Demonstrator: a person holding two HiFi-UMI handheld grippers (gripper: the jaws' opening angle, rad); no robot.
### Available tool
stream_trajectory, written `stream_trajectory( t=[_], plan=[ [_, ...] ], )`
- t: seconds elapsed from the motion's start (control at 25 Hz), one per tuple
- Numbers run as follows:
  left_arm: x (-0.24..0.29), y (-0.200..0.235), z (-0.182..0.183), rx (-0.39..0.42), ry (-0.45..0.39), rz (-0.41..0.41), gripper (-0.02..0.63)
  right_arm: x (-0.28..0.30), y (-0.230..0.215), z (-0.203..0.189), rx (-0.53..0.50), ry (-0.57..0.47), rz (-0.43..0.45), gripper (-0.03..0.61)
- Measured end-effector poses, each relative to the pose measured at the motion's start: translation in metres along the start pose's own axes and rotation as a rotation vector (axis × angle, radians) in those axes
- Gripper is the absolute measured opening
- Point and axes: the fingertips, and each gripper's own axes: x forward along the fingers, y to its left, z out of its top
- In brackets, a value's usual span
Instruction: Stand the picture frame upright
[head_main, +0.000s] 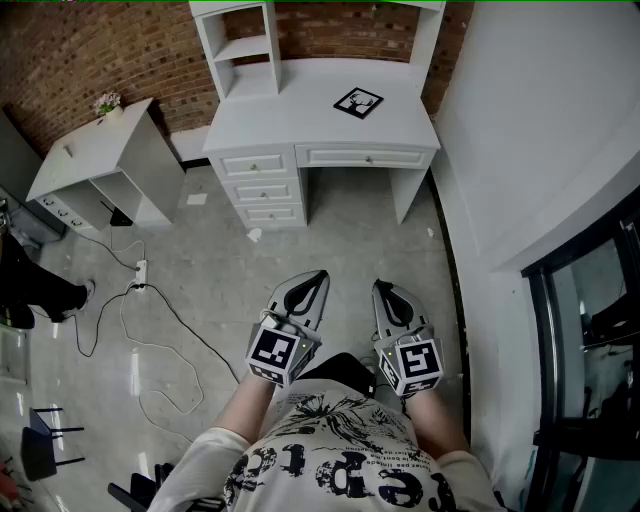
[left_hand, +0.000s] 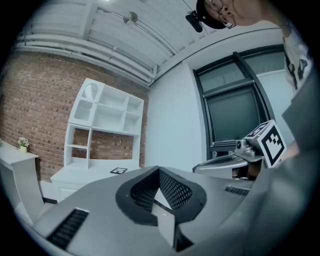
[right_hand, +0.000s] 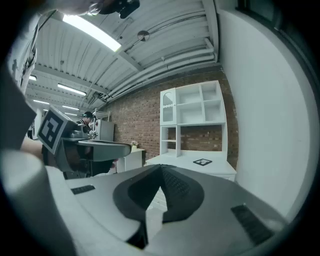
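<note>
A black-edged picture frame (head_main: 358, 102) with a deer-head print lies flat on the right part of the white desk (head_main: 290, 120). The frame shows small and far off in the left gripper view (left_hand: 118, 170) and in the right gripper view (right_hand: 202, 161). My left gripper (head_main: 318, 277) and right gripper (head_main: 383, 288) hang side by side in front of my chest, well short of the desk, over the floor. Both are shut with nothing between the jaws. Each gripper sees the other beside it.
The desk carries a white shelf hutch (head_main: 240, 45) and has drawers (head_main: 262, 188) on its left. A second white desk (head_main: 95, 160) with a small flower pot (head_main: 108, 102) stands left. Cables and a power strip (head_main: 140, 272) lie on the floor. A white wall (head_main: 540, 130) runs along the right.
</note>
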Motion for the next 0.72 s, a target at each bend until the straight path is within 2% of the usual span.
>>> stream_trajectory(
  t=[0.72],
  plan=[
    [-0.006, 0.018, -0.006, -0.049, 0.011, 0.006, 0.006, 0.003, -0.004, -0.005, 0.031, 0.015, -0.072, 0.006]
  ],
)
